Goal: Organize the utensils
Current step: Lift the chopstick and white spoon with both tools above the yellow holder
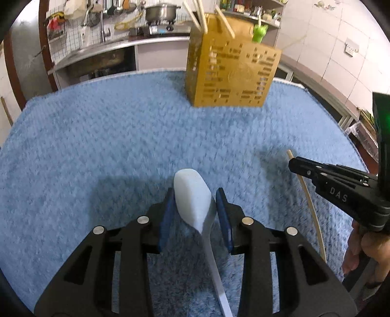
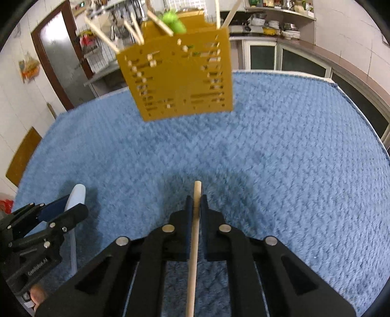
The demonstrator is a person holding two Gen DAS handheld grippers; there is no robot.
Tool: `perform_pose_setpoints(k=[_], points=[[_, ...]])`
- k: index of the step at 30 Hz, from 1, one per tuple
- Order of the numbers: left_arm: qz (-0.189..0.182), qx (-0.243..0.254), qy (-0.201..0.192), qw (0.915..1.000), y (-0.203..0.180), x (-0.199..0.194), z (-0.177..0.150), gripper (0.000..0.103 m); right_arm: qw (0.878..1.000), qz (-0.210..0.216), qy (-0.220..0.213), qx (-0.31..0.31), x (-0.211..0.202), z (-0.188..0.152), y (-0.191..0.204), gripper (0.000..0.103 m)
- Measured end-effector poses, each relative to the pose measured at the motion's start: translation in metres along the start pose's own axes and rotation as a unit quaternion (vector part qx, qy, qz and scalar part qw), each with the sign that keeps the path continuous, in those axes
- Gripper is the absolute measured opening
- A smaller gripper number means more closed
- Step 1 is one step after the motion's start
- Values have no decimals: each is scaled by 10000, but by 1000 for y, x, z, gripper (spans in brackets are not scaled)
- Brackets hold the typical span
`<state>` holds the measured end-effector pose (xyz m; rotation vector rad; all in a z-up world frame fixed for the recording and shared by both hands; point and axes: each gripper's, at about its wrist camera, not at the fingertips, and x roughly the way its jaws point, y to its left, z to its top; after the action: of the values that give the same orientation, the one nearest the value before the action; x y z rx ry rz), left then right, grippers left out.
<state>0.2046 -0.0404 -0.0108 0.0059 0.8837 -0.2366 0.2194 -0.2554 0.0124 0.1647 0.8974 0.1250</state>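
Cloth (image 1: 121, 136): blue, woven zigzag texture. Utensil holder (image 1: 231, 73): mustard yellow, slotted cut-out pattern. Spoon (image 1: 192, 195): white. Chopstick (image 2: 194, 243): pale wood. Left gripper (image 1: 195, 214) and right gripper (image 2: 197, 209): black, dark blue pads.

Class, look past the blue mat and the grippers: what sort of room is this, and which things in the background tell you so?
Most likely a home kitchen. A steel pot sits on a stove, a tap stands over the counter, and shelves hold jars and dishes.
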Motion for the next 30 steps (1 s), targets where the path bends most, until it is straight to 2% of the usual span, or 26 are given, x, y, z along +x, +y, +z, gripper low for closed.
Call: perform_pose_setpoints(k=[12, 21, 30], points=[[-204, -82, -685, 9974, 5, -36, 31, 33, 9936, 328, -1077, 110, -60, 22, -13, 6], [-256, 97, -1237, 9919, 3, -56, 61, 33, 9817, 235, -1885, 104, -97, 50, -23, 6], [-201, 305, -1562, 9870, -5, -67, 99, 33, 9671, 238, -2534, 0, -121, 83, -28, 6]])
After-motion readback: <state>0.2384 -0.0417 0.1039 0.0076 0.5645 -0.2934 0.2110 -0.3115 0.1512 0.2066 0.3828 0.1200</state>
